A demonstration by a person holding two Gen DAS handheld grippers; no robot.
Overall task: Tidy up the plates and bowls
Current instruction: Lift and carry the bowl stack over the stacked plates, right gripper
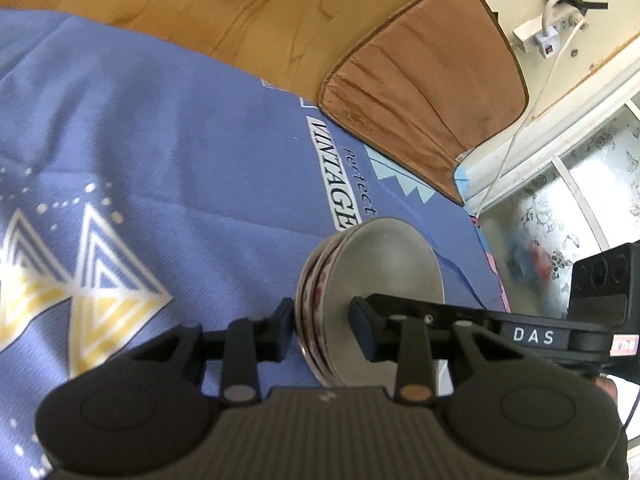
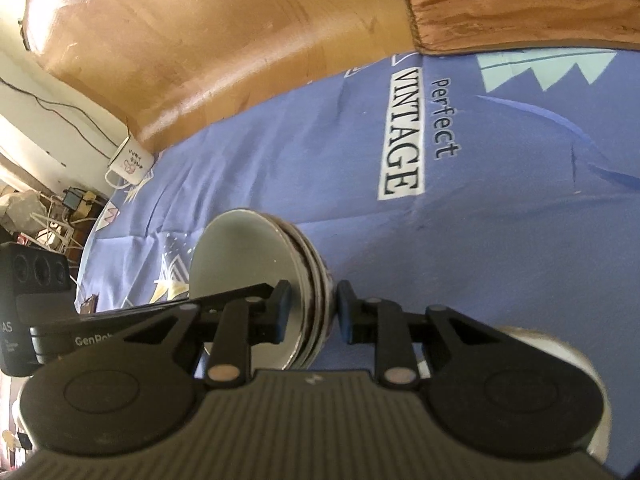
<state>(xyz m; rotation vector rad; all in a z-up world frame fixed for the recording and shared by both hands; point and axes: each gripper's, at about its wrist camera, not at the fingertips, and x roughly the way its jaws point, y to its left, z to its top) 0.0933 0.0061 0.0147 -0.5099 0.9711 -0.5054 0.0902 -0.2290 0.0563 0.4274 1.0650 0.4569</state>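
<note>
Grey-glazed stack of nested ceramic bowls (image 1: 372, 280) is hanging edge-on above the blue printed cloth (image 1: 180, 140). Left gripper (image 1: 324, 330) and right gripper (image 2: 312, 312) are each straddling opposite rims, jaws apparently clamping. Uneven pull could be sliding bowls apart. Counting roughly three or four bowls; no plates showing.

Daylight bright, entering from window (image 1: 580, 184) on my left view's right. Glare on wood floor (image 2: 208, 60). Fisheye edges bent; blue cloth (image 1: 60, 208) motion-blurred.
</note>
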